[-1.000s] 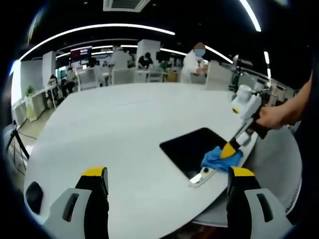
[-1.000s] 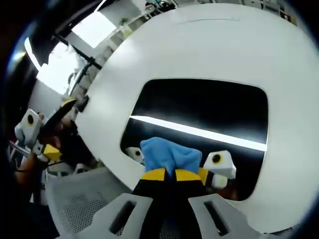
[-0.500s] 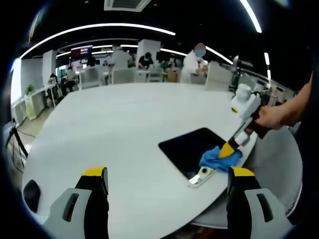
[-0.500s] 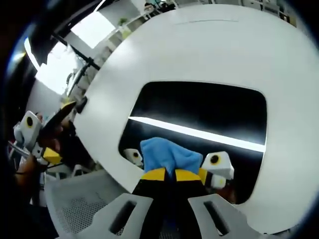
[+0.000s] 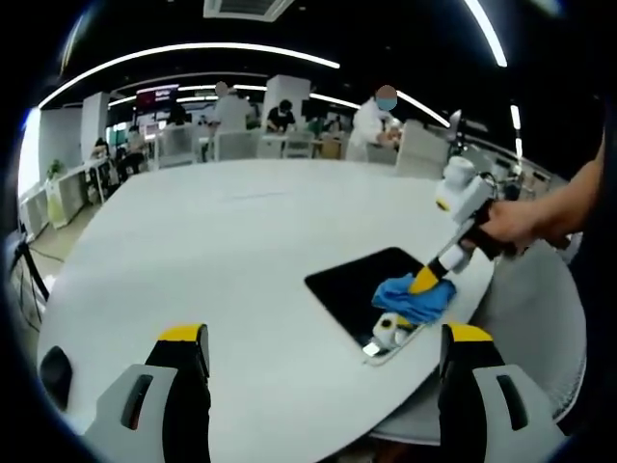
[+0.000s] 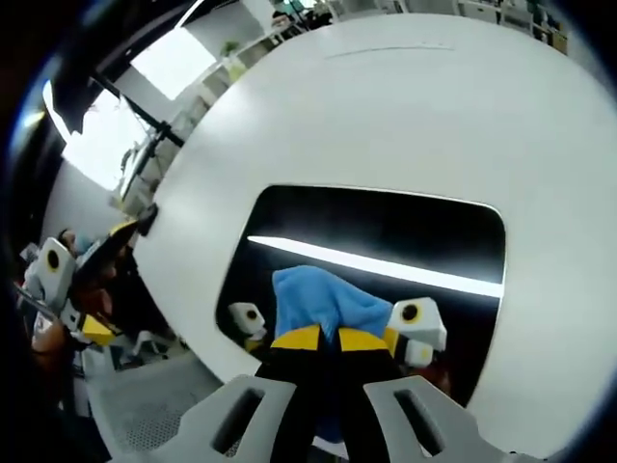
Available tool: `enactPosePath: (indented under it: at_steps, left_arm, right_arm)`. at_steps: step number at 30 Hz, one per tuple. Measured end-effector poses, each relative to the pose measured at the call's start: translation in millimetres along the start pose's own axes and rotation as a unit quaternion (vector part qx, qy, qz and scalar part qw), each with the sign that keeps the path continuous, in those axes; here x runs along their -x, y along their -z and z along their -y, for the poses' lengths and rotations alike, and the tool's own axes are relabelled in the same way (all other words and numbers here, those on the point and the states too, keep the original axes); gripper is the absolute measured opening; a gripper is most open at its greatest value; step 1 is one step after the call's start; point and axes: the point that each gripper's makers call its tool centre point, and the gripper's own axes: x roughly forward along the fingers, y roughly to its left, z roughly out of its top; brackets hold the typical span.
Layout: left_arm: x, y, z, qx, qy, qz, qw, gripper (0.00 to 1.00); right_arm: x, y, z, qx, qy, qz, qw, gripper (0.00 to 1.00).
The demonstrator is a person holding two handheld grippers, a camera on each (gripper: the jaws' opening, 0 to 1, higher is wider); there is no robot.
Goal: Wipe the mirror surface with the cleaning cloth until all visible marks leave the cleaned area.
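A dark rectangular mirror (image 5: 371, 287) (image 6: 386, 231) lies flat on the white round table (image 5: 231, 241) near its right edge. A blue cleaning cloth (image 5: 413, 297) (image 6: 313, 299) rests on the mirror's near end, pressed to the glass. My right gripper (image 6: 319, 338) is shut on the cloth; in the left gripper view the right gripper (image 5: 422, 282) slants down onto it, held by a hand. My left gripper (image 5: 318, 338) hovers open above the table's near edge, with nothing between its jaws. The mirror reflects a bright ceiling light strip (image 6: 376, 260).
People and chairs (image 5: 289, 135) stand beyond the table's far side. A mesh chair (image 5: 535, 318) sits past the table's right edge. The wide white tabletop (image 6: 405, 106) stretches beyond the mirror. The other gripper (image 6: 58, 280) shows at the left of the right gripper view.
The right gripper has slid the cloth a little further along the mirror, towards its middle. The left gripper has held its place.
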Motion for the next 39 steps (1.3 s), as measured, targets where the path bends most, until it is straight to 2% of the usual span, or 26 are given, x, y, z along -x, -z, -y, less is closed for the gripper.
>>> enactPosePath:
  at_steps: [3,14,25,39]
  left_arm:
    - [-1,-4.1,-1.0,-0.001,0.002,0.003,1.0000,1.00]
    - [-4,1.2,1.7,-0.003,0.013,-0.004,0.9999,1.00]
    - [-5,-3.0,-3.9,0.001,0.011,0.000,0.9999,1.00]
    - [0,-4.5,-9.5,0.002,0.003,0.003,1.0000,1.00]
  right_arm:
    - [-2,-7.6,3,0.002,0.005,-0.001,1.0000,0.00]
    - [-8,-33.9,14,0.025,0.026,-0.006,0.9993,0.00]
    - [-12,-48.7,21,0.034,0.037,-0.006,0.9987,0.00]
    - [-21,-79.3,31,0.035,0.049,-0.003,0.9981,0.00]
